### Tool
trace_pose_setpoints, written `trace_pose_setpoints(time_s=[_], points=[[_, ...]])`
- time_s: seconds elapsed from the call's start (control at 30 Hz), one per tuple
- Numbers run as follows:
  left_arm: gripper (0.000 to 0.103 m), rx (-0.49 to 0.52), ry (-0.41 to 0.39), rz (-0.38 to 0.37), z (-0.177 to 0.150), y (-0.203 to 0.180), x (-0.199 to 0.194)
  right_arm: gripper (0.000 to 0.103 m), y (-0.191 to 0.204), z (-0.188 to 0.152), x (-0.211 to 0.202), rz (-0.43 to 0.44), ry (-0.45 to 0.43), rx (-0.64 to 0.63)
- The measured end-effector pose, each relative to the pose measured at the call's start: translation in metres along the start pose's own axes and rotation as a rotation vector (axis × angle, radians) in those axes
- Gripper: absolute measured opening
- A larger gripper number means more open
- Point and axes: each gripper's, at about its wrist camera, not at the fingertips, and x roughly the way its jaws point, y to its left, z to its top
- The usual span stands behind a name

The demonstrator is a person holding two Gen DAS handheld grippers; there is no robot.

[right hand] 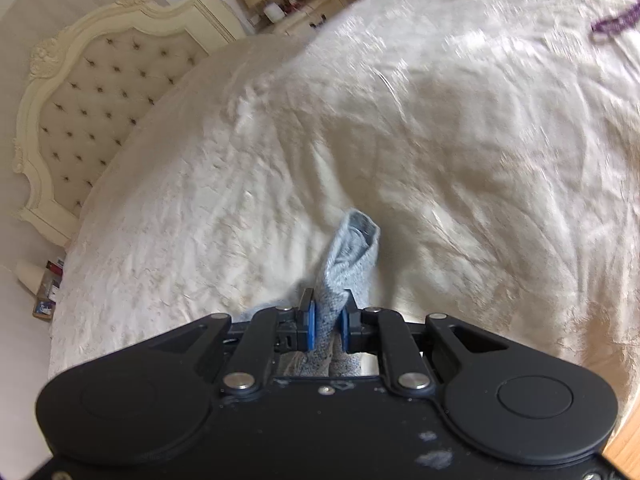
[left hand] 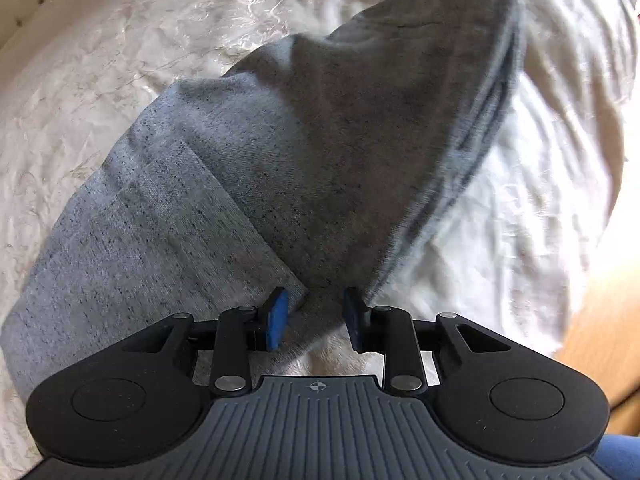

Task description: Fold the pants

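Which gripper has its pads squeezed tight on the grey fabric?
The right gripper: its pads pinch a thin bunch of the grey pants. The left gripper stands wider around its fold.

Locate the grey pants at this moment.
The grey pants lie across the cream bedspread, one part pinched in the left gripper, another in the right gripper.
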Motion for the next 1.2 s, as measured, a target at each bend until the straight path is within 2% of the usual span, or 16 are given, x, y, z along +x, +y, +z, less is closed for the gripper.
trace_pose_setpoints(time_s=[0.07, 0.13, 0.23, 0.33, 0.43, 0.6, 0.63, 0.7, 0.77, 0.83, 0.9, 1.0, 1.13, 1.2], points=[[0.029, -0.052, -0.026, -0.041, -0.006, 0.015, -0.015, 0.012, 0.021, 0.003, -0.009, 0.016, -0.023, -0.043], [0.029, -0.081, -0.041, -0.044, -0.013, 0.029, -0.026, 0.012, 0.039, 0.003, -0.013, 0.014, -0.036, -0.074], [0.029, -0.11, -0.064, -0.043, -0.023, 0.052, -0.042, 0.011, 0.045, -0.002, -0.013, -0.026, -0.062, -0.047], [0.029, -0.141, -0.074, -0.022, -0.028, 0.071, -0.05, 0.011, 0.03, -0.012, -0.009, -0.084, -0.06, -0.002], [0.029, -0.192, -0.064, -0.023, -0.028, 0.085, -0.051, 0.011, -0.003, -0.024, -0.005, -0.158, -0.037, 0.054], [0.029, -0.207, -0.046, -0.043, -0.013, 0.076, -0.042, 0.013, -0.046, -0.032, -0.004, -0.197, -0.025, 0.124], [0.029, -0.193, -0.046, -0.044, -0.009, 0.071, -0.04, 0.018, -0.051, -0.032, -0.004, -0.188, -0.021, 0.133], [0.029, -0.176, -0.044, -0.05, 0.0, 0.06, -0.034, 0.036, -0.06, -0.031, -0.006, -0.139, -0.026, 0.168], [0.029, -0.169, -0.028, -0.06, 0.01, 0.051, -0.023, 0.103, -0.068, -0.034, -0.013, -0.086, -0.042, 0.208], [0.029, -0.152, -0.011, -0.062, 0.016, 0.041, -0.014, 0.103, -0.076, -0.038, -0.016, -0.037, -0.043, 0.243], [0.029, -0.128, 0.016, -0.051, 0.02, 0.033, -0.005, 0.103, -0.082, -0.041, -0.007, -0.034, 0.005, 0.248], [0.029, -0.116, 0.053, -0.034, 0.022, 0.027, 0.005, 0.103, -0.085, -0.044, 0.013, -0.014, 0.061, 0.209], [0.029, -0.118, 0.077, -0.026, 0.022, 0.027, 0.005, 0.103, -0.079, -0.037, 0.043, 0.041, 0.092, 0.178], [0.029, -0.128, 0.081, -0.024, 0.023, 0.028, 0.001, 0.103, -0.075, -0.032, 0.065, 0.045, 0.154, 0.163]])
